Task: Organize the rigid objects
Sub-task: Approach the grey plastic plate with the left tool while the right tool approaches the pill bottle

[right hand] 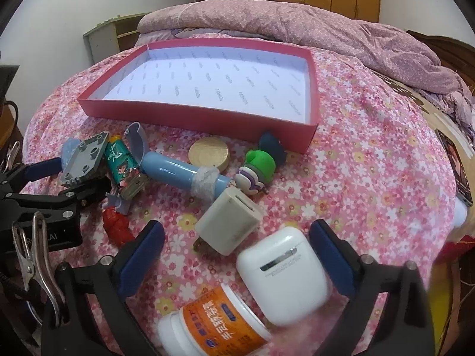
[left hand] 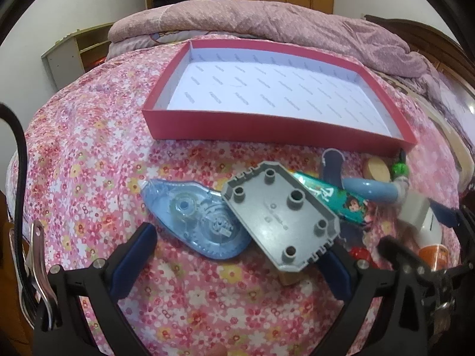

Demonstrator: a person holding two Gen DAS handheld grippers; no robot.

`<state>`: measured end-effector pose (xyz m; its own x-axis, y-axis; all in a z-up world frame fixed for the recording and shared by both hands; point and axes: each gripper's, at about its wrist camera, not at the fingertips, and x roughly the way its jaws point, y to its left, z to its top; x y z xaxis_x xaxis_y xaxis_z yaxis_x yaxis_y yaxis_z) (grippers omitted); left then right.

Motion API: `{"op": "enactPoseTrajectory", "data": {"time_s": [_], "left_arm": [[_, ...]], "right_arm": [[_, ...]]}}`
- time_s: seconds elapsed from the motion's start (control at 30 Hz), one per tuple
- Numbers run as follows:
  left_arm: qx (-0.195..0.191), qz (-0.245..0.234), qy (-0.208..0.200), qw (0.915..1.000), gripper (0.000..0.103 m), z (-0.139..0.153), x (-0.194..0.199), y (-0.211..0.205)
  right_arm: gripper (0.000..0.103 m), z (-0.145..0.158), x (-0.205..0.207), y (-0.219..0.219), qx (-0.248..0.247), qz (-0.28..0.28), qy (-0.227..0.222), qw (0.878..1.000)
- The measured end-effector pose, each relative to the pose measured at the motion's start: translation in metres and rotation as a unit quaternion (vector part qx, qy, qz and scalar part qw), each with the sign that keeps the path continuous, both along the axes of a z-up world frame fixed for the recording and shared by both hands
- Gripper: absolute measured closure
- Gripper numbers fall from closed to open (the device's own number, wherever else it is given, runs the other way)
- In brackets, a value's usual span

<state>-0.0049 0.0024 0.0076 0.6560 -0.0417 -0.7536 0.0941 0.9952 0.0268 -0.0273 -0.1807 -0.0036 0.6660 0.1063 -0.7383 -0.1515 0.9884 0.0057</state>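
Observation:
An empty red box (left hand: 267, 126) with a white lining sits on the flowered bedspread, also seen as the red box (right hand: 207, 118) in the right wrist view. My left gripper (left hand: 237, 259) is open over a grey plastic cover (left hand: 282, 216) that overlaps a blue correction tape (left hand: 196, 219); the cover's near corner lies close to the right pad. My right gripper (right hand: 237, 255) is open around a white earbud case (right hand: 282, 273), with its pads clear of the case. A white charger (right hand: 228, 222) lies just beyond, and an orange-labelled bottle (right hand: 216, 320) lies below.
Between the grippers and the box lie a teal tube (right hand: 121, 163), blue cylinder (right hand: 178, 172), round gold tin (right hand: 209, 152), green toy figure (right hand: 258, 169) and red figure (right hand: 117, 225). A folded quilt (right hand: 297, 23) lies behind the box. A phone (right hand: 457, 166) rests at the bed's right edge.

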Motion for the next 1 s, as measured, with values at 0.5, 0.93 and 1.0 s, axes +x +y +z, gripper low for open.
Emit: {"op": "enactPoseTrajectory", "data": {"time_s": [0.5,0.93,1.0], "left_arm": [[-0.002,-0.004,0.024,0.9997,0.001,0.016,-0.012,0.005],[-0.006,-0.020,0.013,0.9997,0.001,0.035,-0.023,0.013],[-0.006,-0.022,0.014,0.9996,0.001,0.035,-0.024,0.013]], "right_arm": [[0.003,0.005,-0.005,-0.017,0.030,-0.011,0.008,0.999],[0.004,0.014,-0.022,-0.030,0.020,0.004,0.015,1.000],[0.004,0.015,-0.026,-0.032,0.016,0.008,0.016,1.000]]}}
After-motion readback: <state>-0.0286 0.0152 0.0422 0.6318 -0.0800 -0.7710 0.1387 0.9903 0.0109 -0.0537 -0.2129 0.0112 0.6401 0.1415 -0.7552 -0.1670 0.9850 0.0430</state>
